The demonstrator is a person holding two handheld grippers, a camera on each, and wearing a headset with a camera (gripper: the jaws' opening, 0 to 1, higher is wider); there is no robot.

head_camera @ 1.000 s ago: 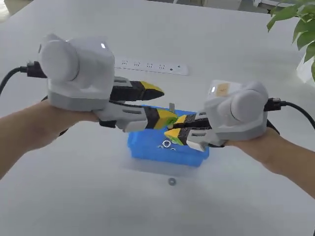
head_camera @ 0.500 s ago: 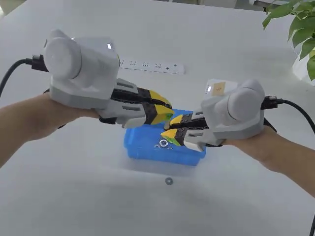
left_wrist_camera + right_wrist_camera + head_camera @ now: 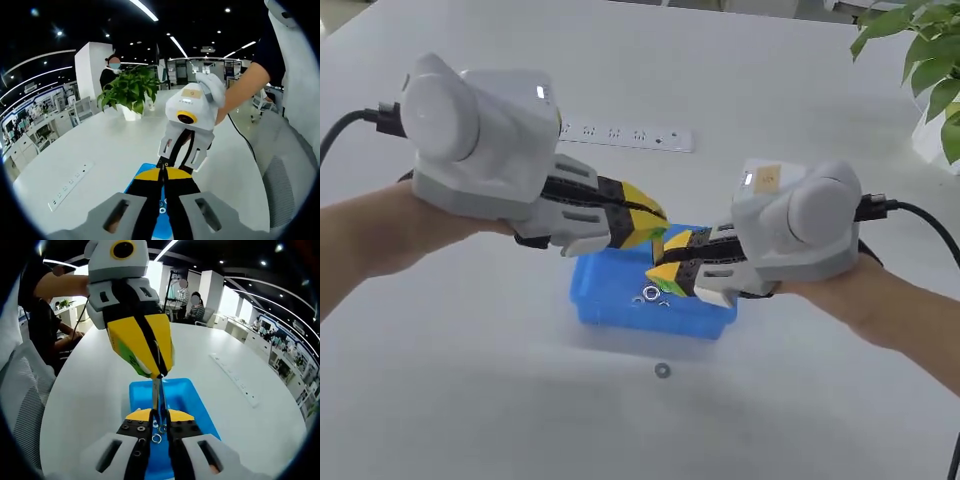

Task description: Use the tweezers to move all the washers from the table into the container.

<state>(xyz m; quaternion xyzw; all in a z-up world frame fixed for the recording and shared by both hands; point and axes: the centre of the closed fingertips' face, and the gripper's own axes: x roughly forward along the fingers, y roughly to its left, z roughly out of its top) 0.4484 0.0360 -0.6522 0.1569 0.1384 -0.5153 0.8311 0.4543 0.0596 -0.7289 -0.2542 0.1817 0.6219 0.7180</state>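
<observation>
Left gripper [image 3: 658, 216] and right gripper [image 3: 658, 272] meet above the container [image 3: 618, 312], both pinched on the tweezers [image 3: 156, 392]; washers [image 3: 650, 294] lie inside, one washer [image 3: 663, 371] on the table [image 3: 470, 390].

Open-plan office: desk rows [image 3: 30, 135], ceiling strip lights [image 3: 144, 9].

Ceiling strip lights [image 3: 145, 10] at 12 o'clock light the white bench [image 3: 770, 80] evenly; shadows stay soft, and gripper-view edges bend fisheye.
</observation>
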